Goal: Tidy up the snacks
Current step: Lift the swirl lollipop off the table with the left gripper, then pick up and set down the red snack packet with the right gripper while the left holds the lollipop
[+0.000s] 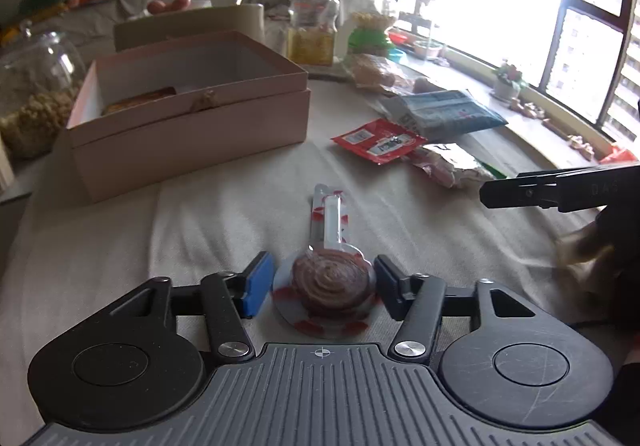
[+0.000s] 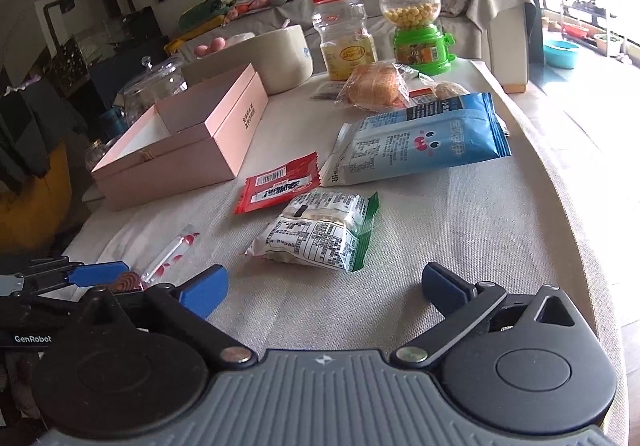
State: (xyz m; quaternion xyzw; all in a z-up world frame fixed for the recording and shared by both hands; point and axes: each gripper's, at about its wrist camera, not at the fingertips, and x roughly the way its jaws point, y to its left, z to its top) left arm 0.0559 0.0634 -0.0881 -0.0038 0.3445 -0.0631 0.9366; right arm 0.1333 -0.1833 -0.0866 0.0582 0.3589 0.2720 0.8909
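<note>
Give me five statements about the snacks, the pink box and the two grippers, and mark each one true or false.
1. The pink box stands open. True.
2. The left gripper is clamped on the red packet. False: its jaws stand open on either side of the swirl lollipop, pads not pressing it, and the packet lies apart on the tablecloth.
3. The right gripper holds nothing. True: its jaws are wide open over bare cloth.
4. The green candy dispenser is inside the pink box. False: it stands on the table behind the snacks, beside the red-lidded jar.
5. The blue snack bag lies flat on the table. True.
</note>
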